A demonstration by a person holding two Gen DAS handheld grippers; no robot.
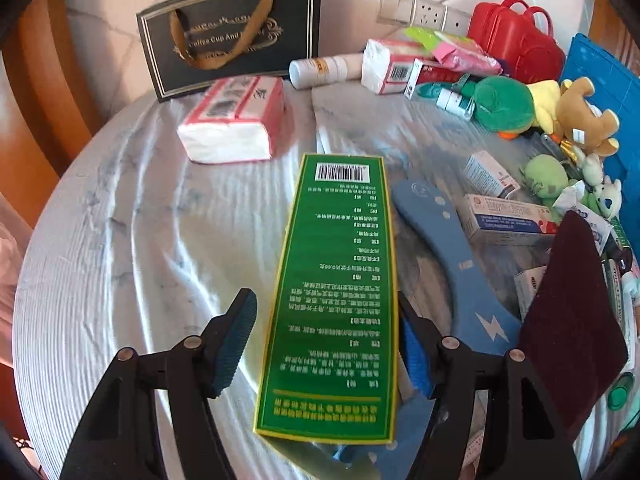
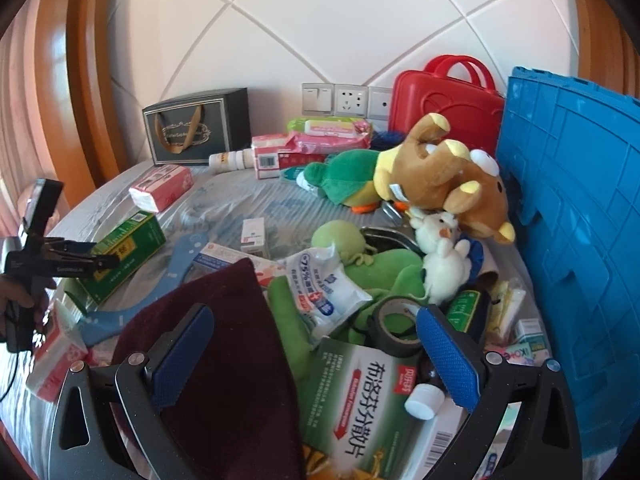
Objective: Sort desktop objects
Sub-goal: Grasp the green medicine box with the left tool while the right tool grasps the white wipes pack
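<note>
Standing over the round table [image 1: 120, 240], the person is holding the left gripper [image 1: 328, 340] around a long green box [image 1: 336, 280]. Its two blue pads are sitting on either side of the box, and the right pad is touching the box edge; on the left side a thin gap seems to be showing, so I cannot tell if the box is really pinched. In the right wrist view the same green box [image 2: 124, 252] is lying at about 9 o'clock on the table, with the left gripper [image 2: 100, 262] at its near end.

At 11 o'clock from the box a pink tissue pack [image 1: 234, 120] is lying, and behind it a dark gift bag [image 1: 232, 36] is leaning on the wall. Just to the right of the box a blue curved board [image 1: 452, 256] is lying flat.

The right gripper [image 2: 316, 356] is hanging over the pile with its jaws spread wide. A dark red cloth [image 2: 224, 340] is lying against its left finger, and a green and white medicine box [image 2: 360, 396] is lying between the fingers below. At 1 o'clock a brown plush bear [image 2: 448, 176] is lying on a green plush toy [image 2: 344, 180]. A blue plastic crate [image 2: 572, 220] is standing at 3 o'clock, and a red case [image 2: 444, 104] behind it.
</note>
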